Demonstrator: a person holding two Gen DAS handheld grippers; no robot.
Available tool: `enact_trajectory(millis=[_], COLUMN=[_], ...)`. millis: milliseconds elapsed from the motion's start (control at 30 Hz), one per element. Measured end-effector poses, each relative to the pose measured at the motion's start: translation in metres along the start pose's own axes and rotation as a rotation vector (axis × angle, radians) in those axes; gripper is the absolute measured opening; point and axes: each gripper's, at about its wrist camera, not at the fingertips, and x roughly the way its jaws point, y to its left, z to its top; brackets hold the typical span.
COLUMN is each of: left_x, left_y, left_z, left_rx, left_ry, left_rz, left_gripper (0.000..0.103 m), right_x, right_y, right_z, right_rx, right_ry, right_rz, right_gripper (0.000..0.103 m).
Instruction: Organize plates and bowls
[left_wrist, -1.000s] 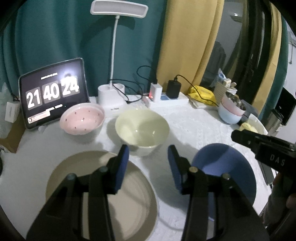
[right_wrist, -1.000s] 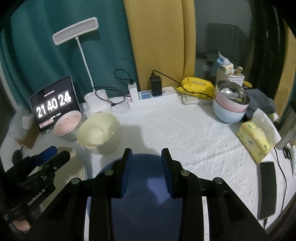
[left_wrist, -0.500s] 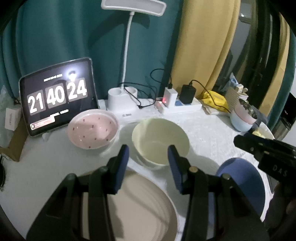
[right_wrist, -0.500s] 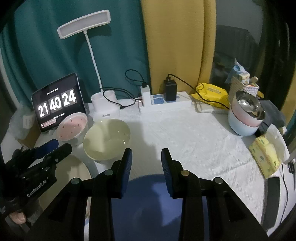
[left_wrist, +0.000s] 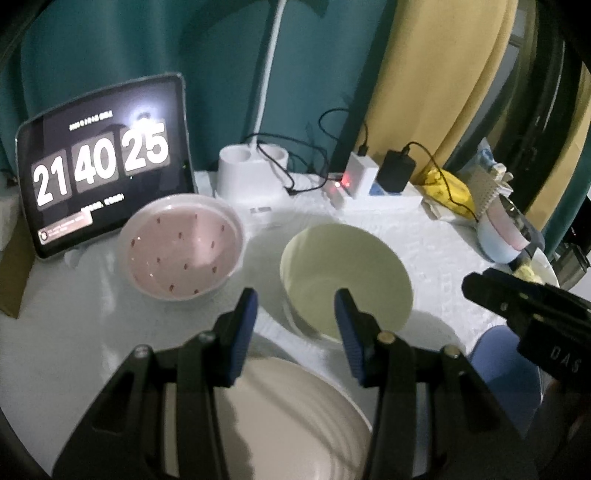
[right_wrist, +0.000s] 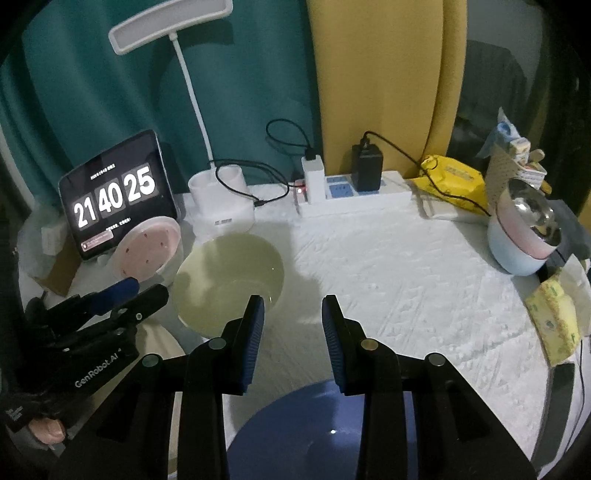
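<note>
- Landmark: the yellow bowl, standing upright on the table.
- The left gripper has come forward over the last second; its jaws are spread and empty, now poised at the near rim of the yellow bowl, which looms larger than it did.
- The beige plate lies just in front of the yellow bowl, under the left gripper; less of it shows than before.
- The pink bowl sits just left of the yellow bowl, apart from it, in front of the clock tablet.
- The right gripper has also risen and advanced; jaws spread, holding nothing, hovering right of the yellow bowl.
- The blue plate lies in front and to the right of the yellow bowl, below the right gripper.
- Judgement: nothing is stacked yet; the left gripper's approach suggests a bowl gets picked first, probably the yellow one.
</note>
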Motion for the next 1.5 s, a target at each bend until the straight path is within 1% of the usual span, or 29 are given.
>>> enact_trajectory(millis=[233, 400, 533, 633, 833, 1000, 1100, 1167, 1500], left_x=[0.023, 0.038, 0.048, 0.052, 0.059, 0.063, 0.063, 0.064, 0.064], left_y=[-0.002, -0.003, -0.003, -0.005, -0.005, -0.003, -0.003, -0.004, -0.003], left_z=[0.001, 0.0, -0.002, -0.001, 0.0, 0.001, 0.0, 0.0, -0.001], left_rx=[0.004, 0.003, 0.003, 0.01, 0.027, 0.019, 0.024, 0.029, 0.025], left_ry=[0.061, 0.101, 0.13, 0.133, 0.131, 0.132, 0.127, 0.123, 0.111], left_rz=[0.012, 0.02, 0.02, 0.023, 0.014, -0.009, -0.021, -0.018, -0.014], left_gripper=[0.045, 0.045, 0.045, 0.045, 0.045, 0.044, 0.04, 0.039, 0.035], right_x=[0.031, 0.059, 0.071, 0.08, 0.095, 0.102, 0.105, 0.106, 0.102], right_y=[-0.001, -0.006, -0.004, -0.002, 0.0, 0.001, 0.001, 0.002, 0.006], right_z=[0.008, 0.009, 0.01, 0.01, 0.007, 0.006, 0.006, 0.007, 0.007], right_rx=[0.036, 0.094, 0.089, 0.09, 0.082, 0.085, 0.082, 0.078, 0.052], right_ry=[0.068, 0.153, 0.174, 0.189, 0.202, 0.202, 0.205, 0.207, 0.183], right_rz=[0.014, 0.031, 0.019, 0.017, 0.032, 0.056, 0.068, 0.072, 0.062], right_gripper=[0.035, 0.034, 0.034, 0.034, 0.034, 0.027, 0.024, 0.022, 0.022])
